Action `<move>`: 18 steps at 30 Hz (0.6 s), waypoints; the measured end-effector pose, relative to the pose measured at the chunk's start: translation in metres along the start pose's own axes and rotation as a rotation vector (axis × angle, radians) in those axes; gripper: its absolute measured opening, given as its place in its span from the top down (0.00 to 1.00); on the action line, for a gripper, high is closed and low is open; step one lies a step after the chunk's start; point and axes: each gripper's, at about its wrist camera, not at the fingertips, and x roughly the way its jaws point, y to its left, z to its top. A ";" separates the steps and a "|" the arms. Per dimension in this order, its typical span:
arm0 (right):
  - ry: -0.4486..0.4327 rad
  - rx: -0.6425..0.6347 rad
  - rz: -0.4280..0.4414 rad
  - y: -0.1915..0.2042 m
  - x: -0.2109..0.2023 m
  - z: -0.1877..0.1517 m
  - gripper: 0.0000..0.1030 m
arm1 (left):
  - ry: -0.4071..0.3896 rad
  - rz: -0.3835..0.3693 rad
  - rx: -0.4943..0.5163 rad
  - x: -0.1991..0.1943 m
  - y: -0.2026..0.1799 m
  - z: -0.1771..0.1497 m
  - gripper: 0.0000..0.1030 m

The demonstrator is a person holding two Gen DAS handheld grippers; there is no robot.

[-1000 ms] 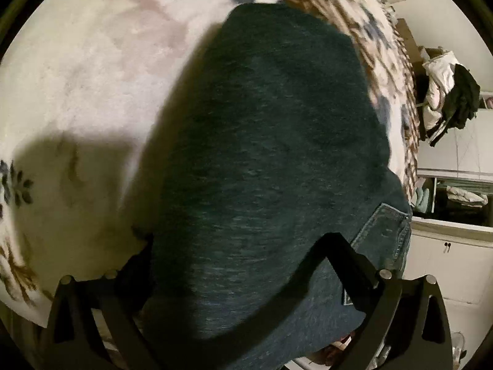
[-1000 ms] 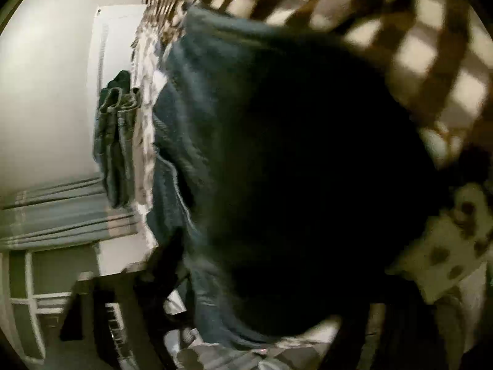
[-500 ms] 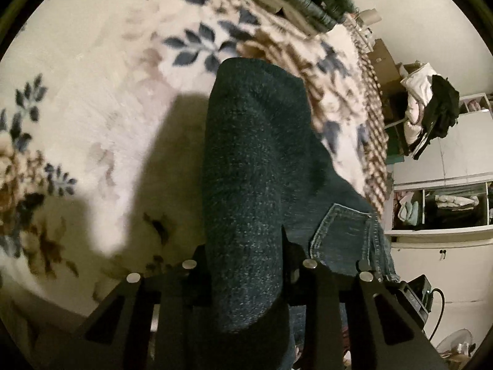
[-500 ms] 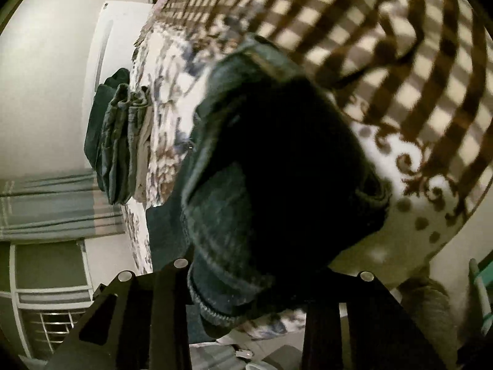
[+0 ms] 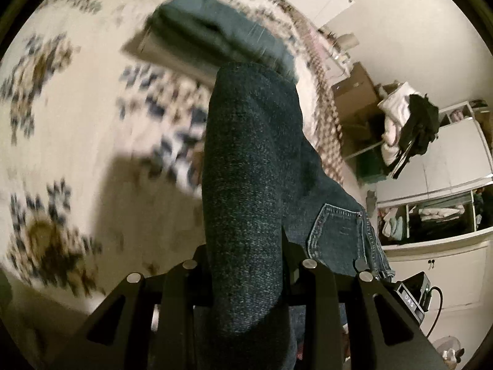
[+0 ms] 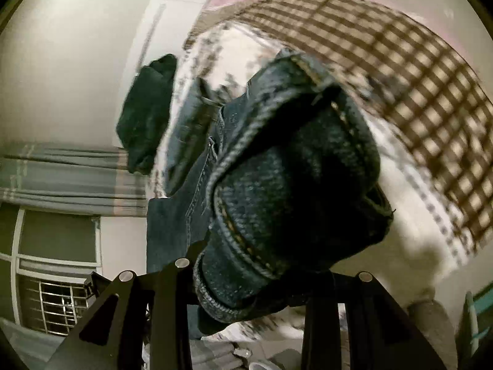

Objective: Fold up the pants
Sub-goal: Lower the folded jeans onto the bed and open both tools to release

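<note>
You've got the left gripper (image 5: 246,265) pinched on the jeans (image 5: 249,160) and the right gripper (image 6: 246,277) clamped on their hemmed edge, both lifted above the bed (image 5: 77,108) so the fabric hangs clear for folding over.

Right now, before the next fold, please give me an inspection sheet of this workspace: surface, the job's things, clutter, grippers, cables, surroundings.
Surface: bed under a floral blanket, with a brown checked blanket beyond.
Job's things: dark jeans lifted off the bed; back pocket visible.
Clutter: folded garment further up the bed; dark clothes stack at the bed's edge.
Grippers: left gripper shut on jeans; right gripper shut on the stitched hem.
Cables: black cable by a small device near the floor.
Surroundings: white cabinets, clothes pile, grey curtain, barred window.
</note>
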 end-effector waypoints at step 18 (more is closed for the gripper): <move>-0.105 -0.054 0.107 0.192 0.256 0.156 0.66 | -0.081 -0.004 0.085 0.036 0.029 0.325 0.75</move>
